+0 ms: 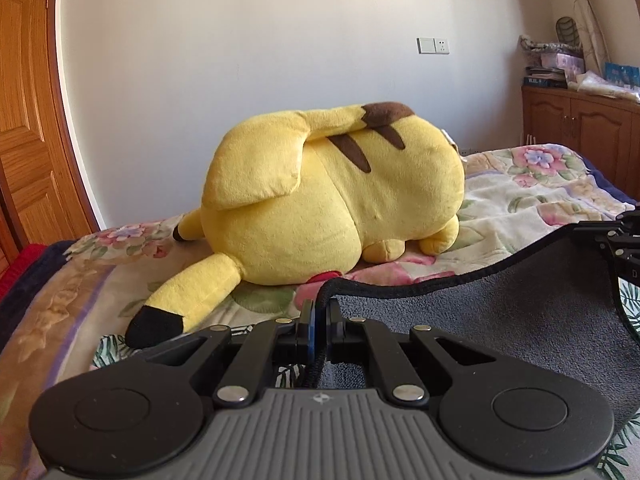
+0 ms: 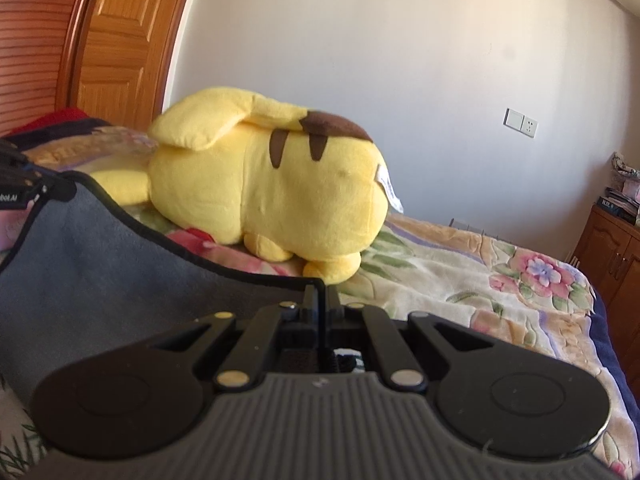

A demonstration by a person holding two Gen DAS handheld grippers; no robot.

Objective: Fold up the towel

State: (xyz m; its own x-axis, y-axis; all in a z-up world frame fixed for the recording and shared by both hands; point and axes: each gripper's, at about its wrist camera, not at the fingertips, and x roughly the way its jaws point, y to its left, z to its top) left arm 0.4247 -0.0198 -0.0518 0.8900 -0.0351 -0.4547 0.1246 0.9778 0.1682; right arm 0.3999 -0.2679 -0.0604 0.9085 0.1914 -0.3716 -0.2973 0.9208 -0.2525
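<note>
A grey towel (image 1: 500, 312) with a black hem hangs stretched between my two grippers above the bed; it also shows in the right wrist view (image 2: 100, 272). My left gripper (image 1: 320, 312) is shut on one corner of the towel. My right gripper (image 2: 320, 300) is shut on the opposite corner. The right gripper appears at the right edge of the left wrist view (image 1: 624, 248), and the left gripper at the left edge of the right wrist view (image 2: 24, 184). The top hem sags between them.
A big yellow plush toy (image 1: 336, 192) lies on the floral bedspread (image 1: 520, 200) just beyond the towel. A wooden door (image 1: 28, 120) stands at the left, a wooden cabinet (image 1: 580, 128) with clutter at the right, a white wall behind.
</note>
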